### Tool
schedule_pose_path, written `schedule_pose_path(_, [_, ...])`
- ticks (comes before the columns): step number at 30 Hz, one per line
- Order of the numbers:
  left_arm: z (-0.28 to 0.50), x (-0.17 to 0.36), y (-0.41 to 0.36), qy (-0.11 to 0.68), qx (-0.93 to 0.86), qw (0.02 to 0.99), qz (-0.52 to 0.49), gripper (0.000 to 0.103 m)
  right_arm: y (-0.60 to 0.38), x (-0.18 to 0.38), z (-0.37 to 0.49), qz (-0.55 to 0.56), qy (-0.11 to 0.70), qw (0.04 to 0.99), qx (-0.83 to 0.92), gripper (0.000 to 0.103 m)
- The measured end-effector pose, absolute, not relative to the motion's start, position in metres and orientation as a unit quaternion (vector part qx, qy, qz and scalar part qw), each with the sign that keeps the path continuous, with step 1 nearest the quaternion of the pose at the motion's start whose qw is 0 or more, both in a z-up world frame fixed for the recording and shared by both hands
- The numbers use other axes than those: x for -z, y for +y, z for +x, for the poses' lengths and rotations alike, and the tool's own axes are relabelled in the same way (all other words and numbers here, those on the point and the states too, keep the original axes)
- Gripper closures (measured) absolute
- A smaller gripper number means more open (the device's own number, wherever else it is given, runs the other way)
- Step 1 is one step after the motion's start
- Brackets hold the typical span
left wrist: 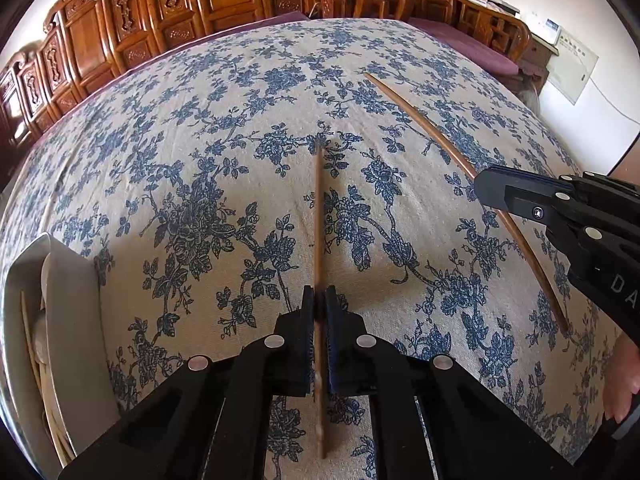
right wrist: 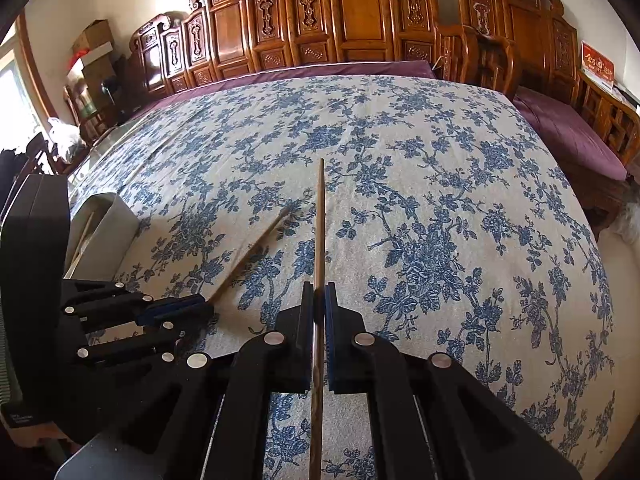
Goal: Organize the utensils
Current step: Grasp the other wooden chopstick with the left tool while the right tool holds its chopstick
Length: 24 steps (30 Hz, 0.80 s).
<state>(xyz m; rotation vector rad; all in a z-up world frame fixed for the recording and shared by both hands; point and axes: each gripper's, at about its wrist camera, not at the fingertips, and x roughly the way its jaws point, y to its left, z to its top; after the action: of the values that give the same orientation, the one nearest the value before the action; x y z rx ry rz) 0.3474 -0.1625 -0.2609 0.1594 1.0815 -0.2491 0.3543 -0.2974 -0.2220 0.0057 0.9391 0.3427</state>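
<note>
On a table under a blue-flowered cloth (left wrist: 200,128), each gripper has one brown wooden chopstick. My left gripper (left wrist: 319,294) is shut on a chopstick (left wrist: 318,220) that runs straight ahead between its pads. From the right wrist view, this left gripper (right wrist: 204,306) sits low on the left, its chopstick (right wrist: 252,252) slanting up to the right. My right gripper (right wrist: 319,288) is shut on the other chopstick (right wrist: 320,220). The left wrist view shows that right gripper (left wrist: 486,184) at the right edge, clamped mid-length on its long chopstick (left wrist: 420,120). A white utensil holder (left wrist: 68,300) stands at the left.
The white holder (right wrist: 108,216) contains pale spoons and thin sticks. A dark box (right wrist: 36,220) stands beside it at the table's left edge. Carved wooden benches (right wrist: 352,36) with purple cushions (right wrist: 568,136) line the far and right sides. A person's hand (left wrist: 624,376) is at the lower right.
</note>
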Motion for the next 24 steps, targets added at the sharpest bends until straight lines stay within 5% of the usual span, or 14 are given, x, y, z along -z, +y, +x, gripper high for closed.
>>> schedule_pose_path(24, [0.301, 0.216, -0.106, 0.475, 0.106, 0.872, 0.058, 0.098, -0.246, 0.204, 0.332, -0.038, 0.425, 0.881, -0.206, 0.097])
